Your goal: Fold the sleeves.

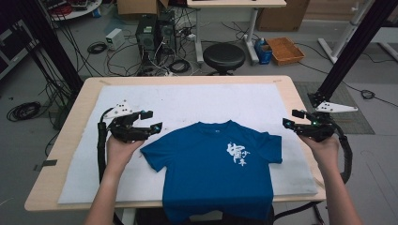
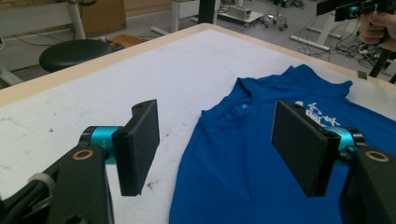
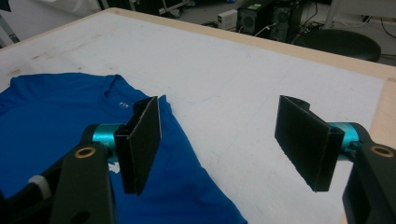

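— What worries you from here?

— The blue T-shirt (image 1: 216,171) lies flat on the white mat (image 1: 187,101), chest print up, and its hem hangs over the near edge of the table (image 1: 56,154). If I pinch only the top layer at a sleeve, the shirt could bunch up when I lift. If I drag it toward me, the hanging hem could pull the whole thing off the table.

— Where are your hands?

— My left gripper (image 1: 149,121) hovers just beside the shirt's left sleeve, pointing in toward it, my hand underneath the body. My right gripper (image 1: 294,118) hangs near the right sleeve, at the mat's edge, pointing inward too.

— Holding anything?

— No. Both pairs of jaws are spread wide with nothing between the pads; in each gripper view I see shirt and mat through the gap.
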The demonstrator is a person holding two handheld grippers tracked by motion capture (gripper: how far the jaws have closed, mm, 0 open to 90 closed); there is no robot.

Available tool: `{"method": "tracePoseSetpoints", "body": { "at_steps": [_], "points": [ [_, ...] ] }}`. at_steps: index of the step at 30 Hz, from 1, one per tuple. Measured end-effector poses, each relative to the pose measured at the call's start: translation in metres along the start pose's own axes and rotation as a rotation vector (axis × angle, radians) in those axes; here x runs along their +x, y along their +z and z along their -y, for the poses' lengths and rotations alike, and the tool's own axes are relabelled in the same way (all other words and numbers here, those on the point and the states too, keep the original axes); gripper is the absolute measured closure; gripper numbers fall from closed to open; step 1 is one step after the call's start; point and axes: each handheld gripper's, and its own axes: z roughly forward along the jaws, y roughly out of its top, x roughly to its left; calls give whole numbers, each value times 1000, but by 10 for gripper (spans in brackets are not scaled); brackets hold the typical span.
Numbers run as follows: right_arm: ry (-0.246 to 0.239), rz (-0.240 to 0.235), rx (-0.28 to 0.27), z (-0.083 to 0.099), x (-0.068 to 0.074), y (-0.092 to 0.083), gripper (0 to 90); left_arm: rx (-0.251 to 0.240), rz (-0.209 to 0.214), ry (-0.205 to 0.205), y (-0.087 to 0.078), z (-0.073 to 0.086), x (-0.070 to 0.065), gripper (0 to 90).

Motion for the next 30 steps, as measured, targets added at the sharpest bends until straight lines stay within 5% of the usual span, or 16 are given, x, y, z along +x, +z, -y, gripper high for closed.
{"method": "tracePoseSetpoints", "body": {
  "at_steps": [11, 21, 30],
  "points": [
    [12, 8, -26, 0, -3, 2, 313, 29, 27, -19, -4, 5, 4, 325],
    [-16, 11, -27, -1, -1, 3, 315, 32, -12, -14, -13, 17, 5, 326],
    [-32, 29, -19, -1, -2, 3, 315, 127, -46, -72, -20, 50, 11, 415]
  ]
}}
